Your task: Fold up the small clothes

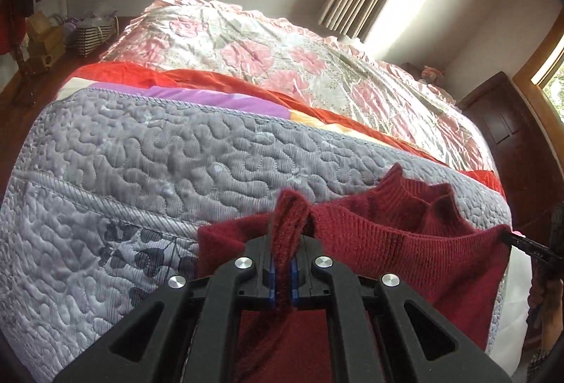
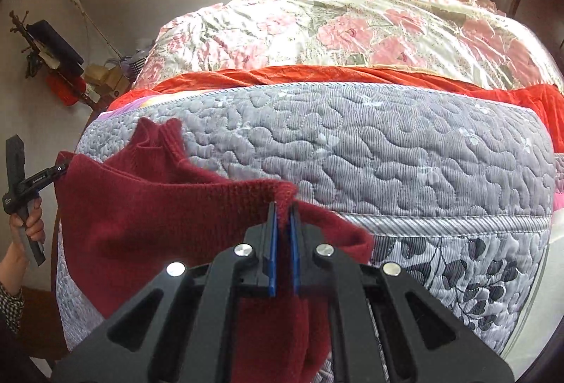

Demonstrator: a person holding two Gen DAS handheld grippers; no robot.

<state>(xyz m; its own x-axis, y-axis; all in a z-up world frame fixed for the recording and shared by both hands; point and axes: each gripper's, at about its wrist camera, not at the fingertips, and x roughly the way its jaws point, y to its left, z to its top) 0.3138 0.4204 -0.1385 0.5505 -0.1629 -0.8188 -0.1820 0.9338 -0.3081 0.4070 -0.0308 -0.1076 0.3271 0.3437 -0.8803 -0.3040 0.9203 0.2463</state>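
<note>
A bed carries a grey quilted coverlet (image 1: 148,150), with a crumpled red sheet (image 1: 197,76) and pink floral satin quilt (image 1: 268,44) toward 12 o'clock.

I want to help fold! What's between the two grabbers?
The dark red sweater, stretched from left gripper to right gripper, shown in the right wrist view.

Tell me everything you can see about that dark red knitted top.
The dark red sweater is a small knit with a ribbed stand-up collar and a fuzzy surface. It is held up and stretched by its two shoulders: the left tongs are shut on one, the right tongs on the other. The collar droops between them, and the body hangs down in front of the grey quilted bedspread.
</note>
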